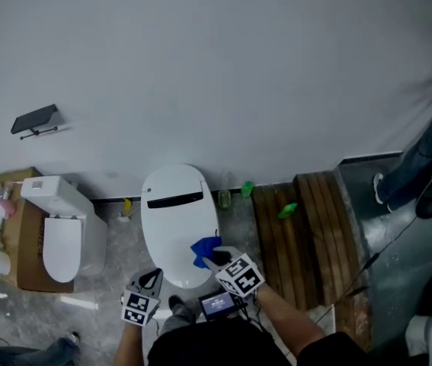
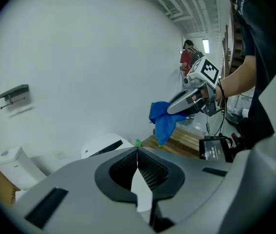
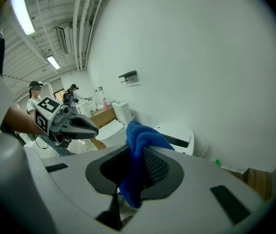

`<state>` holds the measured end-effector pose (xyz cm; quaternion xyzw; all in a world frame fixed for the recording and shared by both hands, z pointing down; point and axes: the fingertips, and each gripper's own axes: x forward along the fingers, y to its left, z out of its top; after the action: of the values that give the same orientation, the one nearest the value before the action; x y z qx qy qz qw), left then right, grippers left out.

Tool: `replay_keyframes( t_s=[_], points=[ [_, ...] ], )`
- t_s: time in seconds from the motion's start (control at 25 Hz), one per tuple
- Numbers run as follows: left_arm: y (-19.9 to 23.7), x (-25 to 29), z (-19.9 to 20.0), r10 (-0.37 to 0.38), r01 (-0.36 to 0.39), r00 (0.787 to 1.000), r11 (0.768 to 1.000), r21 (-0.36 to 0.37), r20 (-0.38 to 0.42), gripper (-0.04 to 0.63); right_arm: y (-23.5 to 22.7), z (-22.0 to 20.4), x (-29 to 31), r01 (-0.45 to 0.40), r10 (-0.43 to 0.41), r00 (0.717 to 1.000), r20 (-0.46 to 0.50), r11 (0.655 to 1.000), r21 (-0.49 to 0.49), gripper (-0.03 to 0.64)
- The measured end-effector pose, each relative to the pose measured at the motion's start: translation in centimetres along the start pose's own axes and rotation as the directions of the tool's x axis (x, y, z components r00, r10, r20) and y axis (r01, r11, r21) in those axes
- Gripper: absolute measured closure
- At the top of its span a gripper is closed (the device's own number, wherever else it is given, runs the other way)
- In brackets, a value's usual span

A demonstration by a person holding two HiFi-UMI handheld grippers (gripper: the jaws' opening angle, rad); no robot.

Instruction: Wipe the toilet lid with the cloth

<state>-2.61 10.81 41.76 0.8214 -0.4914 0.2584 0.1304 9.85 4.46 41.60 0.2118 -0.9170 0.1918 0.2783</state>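
Note:
A white toilet with its lid (image 1: 176, 223) down stands against the wall, just ahead of me. My right gripper (image 1: 214, 258) hovers over the lid's near right part, shut on a bunched blue cloth (image 1: 204, 248). In the right gripper view the cloth (image 3: 145, 136) fills the gap of that gripper (image 3: 136, 151) and hangs below it, with the lid (image 3: 177, 133) behind. My left gripper (image 1: 152, 278) is at the lid's near left edge, shut and holding nothing. Its closed tips (image 2: 138, 150) point toward the toilet (image 2: 103, 147), and the cloth (image 2: 163, 122) shows to its right.
A second white toilet (image 1: 63, 235) and a cardboard box (image 1: 24, 261) with bottles stand at the left. Wooden planks (image 1: 307, 227) lie at the right, with green bottles (image 1: 247, 189) by the wall. A dark bracket (image 1: 34, 119) hangs on the wall. A person's legs (image 1: 421, 162) are at far right.

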Motion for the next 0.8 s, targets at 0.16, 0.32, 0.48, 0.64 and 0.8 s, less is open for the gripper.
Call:
replay_keyframes(
  t_s=[0.16,0.32,0.48,0.64,0.8],
  points=[
    [1.9,-0.2,0.5,-0.021,0.021,1.0,1.0,0.022,0.009,0.584,0.7,1.4,1.1,0.027,-0.027,0.999,0.029,1.0,0.011,0.549],
    [4.0,-0.3,0.8,-0.023,0.023,1.0,0.999,0.036,0.016,0.584,1.0,2.7,2.2,0.047,-0.047,0.998,0.042,0.999,0.016,0.549],
    [5.0,-0.5,0.1,-0.028,0.028,1.0,0.999,0.02,0.015,0.584,1.5,3.0,3.2,0.048,-0.048,0.998,0.029,0.999,0.013,0.549],
    [5.4,-0.5,-0.6,-0.029,0.029,1.0,1.0,0.006,0.004,0.584,1.6,3.2,4.0,0.032,-0.032,0.999,0.006,0.999,0.013,0.549],
    [6.1,-0.3,-0.9,-0.023,0.023,1.0,1.0,-0.017,0.0,0.584,1.2,2.7,5.6,0.015,-0.014,1.0,-0.023,1.0,0.005,0.549]
  ],
)
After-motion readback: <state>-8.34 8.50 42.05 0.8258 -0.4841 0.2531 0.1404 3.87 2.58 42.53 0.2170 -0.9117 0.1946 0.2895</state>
